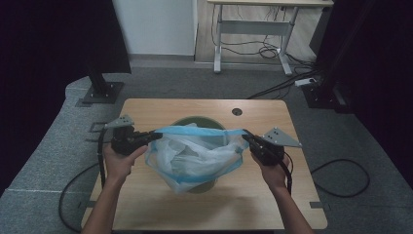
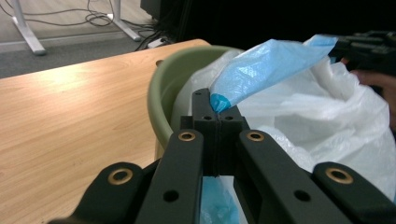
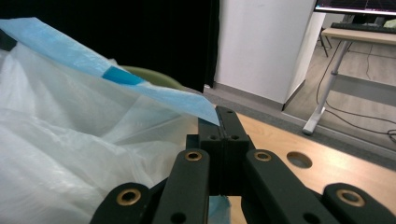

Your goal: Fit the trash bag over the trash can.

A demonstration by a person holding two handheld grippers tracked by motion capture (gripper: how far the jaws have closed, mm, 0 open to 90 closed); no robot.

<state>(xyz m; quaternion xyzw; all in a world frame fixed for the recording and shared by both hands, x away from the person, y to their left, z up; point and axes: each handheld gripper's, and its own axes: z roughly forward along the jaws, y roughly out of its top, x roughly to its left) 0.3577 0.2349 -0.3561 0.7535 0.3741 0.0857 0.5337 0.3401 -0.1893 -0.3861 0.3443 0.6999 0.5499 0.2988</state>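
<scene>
Stretching the bag point(image 1: 195, 153) between them, the left tongs point(image 1: 157, 136) and right tongs point(image 1: 245, 134) were clamped on its blue rim above the green bin point(image 1: 198, 121); next, likely lowering that rim around the bin

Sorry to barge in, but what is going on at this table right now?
A person is fitting a white bag with a blue rim into a green bin on the wooden table. The left gripper and the right gripper are each shut on the bag's blue edge, holding it stretched between them above the bin's mouth.
</scene>
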